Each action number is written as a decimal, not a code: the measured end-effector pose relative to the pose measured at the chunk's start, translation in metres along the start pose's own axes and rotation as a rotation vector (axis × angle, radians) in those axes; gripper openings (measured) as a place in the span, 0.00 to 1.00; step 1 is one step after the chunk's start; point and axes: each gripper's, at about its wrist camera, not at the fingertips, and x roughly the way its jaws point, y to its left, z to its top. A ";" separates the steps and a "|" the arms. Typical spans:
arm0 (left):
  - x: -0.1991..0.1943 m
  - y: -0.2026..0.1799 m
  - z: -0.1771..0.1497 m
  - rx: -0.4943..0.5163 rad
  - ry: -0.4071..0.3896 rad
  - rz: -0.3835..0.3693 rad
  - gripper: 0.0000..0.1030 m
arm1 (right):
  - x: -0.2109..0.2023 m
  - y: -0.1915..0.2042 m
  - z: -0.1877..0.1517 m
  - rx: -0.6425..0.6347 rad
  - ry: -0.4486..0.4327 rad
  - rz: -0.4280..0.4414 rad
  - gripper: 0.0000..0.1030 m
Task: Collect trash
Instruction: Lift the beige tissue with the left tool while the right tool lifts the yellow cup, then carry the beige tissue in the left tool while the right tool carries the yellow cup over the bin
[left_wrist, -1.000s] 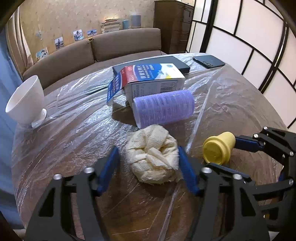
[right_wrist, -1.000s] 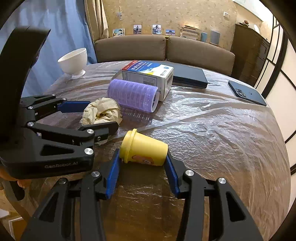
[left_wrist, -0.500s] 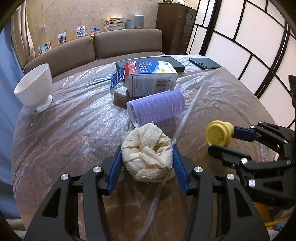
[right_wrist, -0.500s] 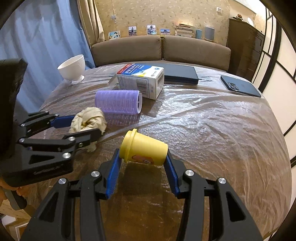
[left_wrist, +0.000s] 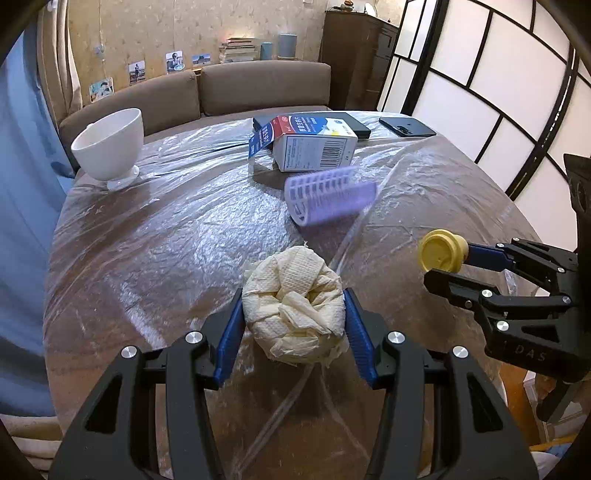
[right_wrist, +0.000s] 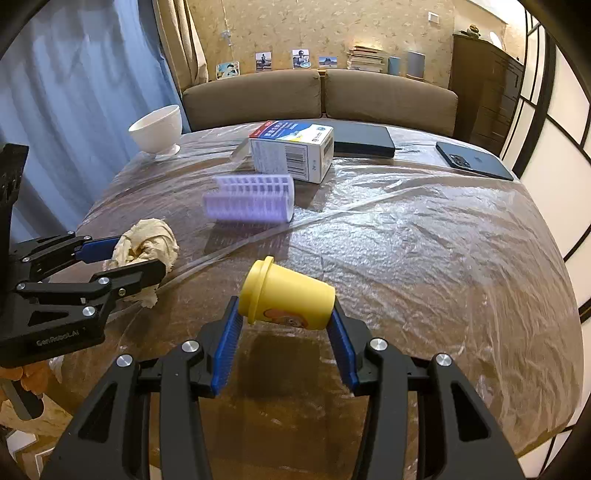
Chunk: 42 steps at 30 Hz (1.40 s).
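My left gripper is shut on a crumpled cream paper wad and holds it above the plastic-covered round table. My right gripper is shut on a small yellow cup lying on its side, lid to the left, lifted off the table. Each gripper shows in the other view: the left one with the wad and the right one with the cup. A purple hair roller looks blurred between them, near the open carton.
A white footed bowl stands at the far left. A dark book and a phone lie at the far side. A brown sofa is behind the table, blue curtain at left, paper screens at right.
Both grippers have pulled back and up with the paper wad and the yellow cup. The left jaws closed on the wad. The purple roller now looks blurred, as if rolling.
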 end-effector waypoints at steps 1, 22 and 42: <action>-0.002 0.000 -0.002 -0.003 -0.002 -0.005 0.51 | -0.001 0.001 -0.001 0.002 0.000 -0.003 0.44; -0.028 -0.016 -0.037 -0.032 0.004 -0.030 0.51 | -0.034 0.014 -0.028 0.012 -0.020 0.001 0.44; -0.043 -0.058 -0.058 -0.119 0.003 0.065 0.51 | -0.060 -0.008 -0.053 -0.087 0.000 0.121 0.44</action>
